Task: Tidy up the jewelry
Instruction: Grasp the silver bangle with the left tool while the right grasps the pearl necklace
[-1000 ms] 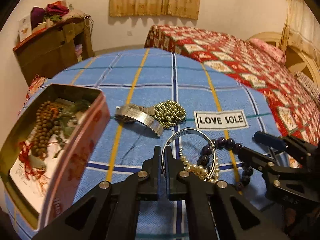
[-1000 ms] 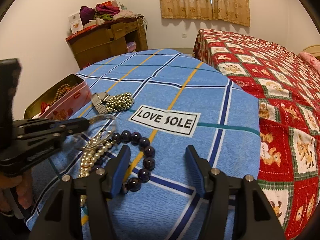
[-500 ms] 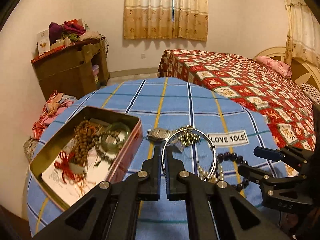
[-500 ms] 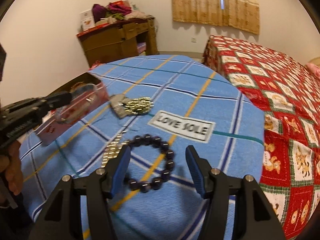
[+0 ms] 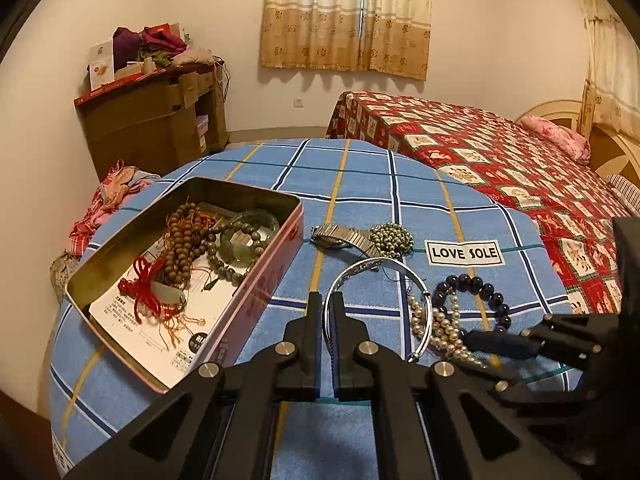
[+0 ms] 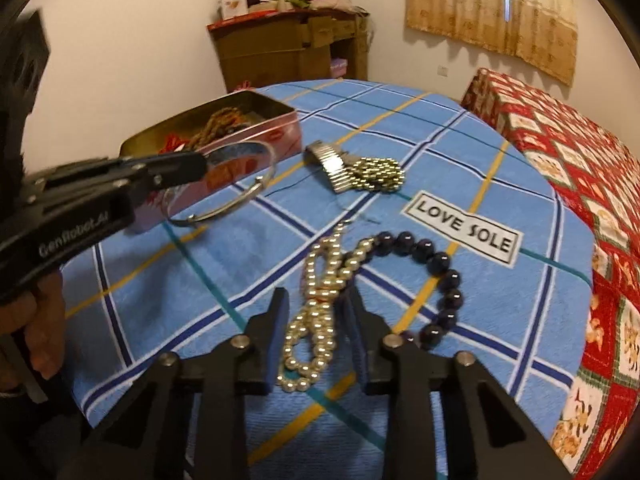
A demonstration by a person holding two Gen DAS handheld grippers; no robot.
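Left gripper (image 5: 326, 336): clamped on silver bangle (image 5: 400, 276), right of tin (image 5: 256, 280).
Right gripper (image 6: 320, 336): jaws parted around pearl strand (image 6: 316, 320).

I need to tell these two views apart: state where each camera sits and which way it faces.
Left wrist: behind the left gripper shut on the silver bangle, facing the tin and bed.
Right wrist: behind the right gripper straddling the pearl strand, facing the cabinet; a hand shows at left.
Both show the watch.
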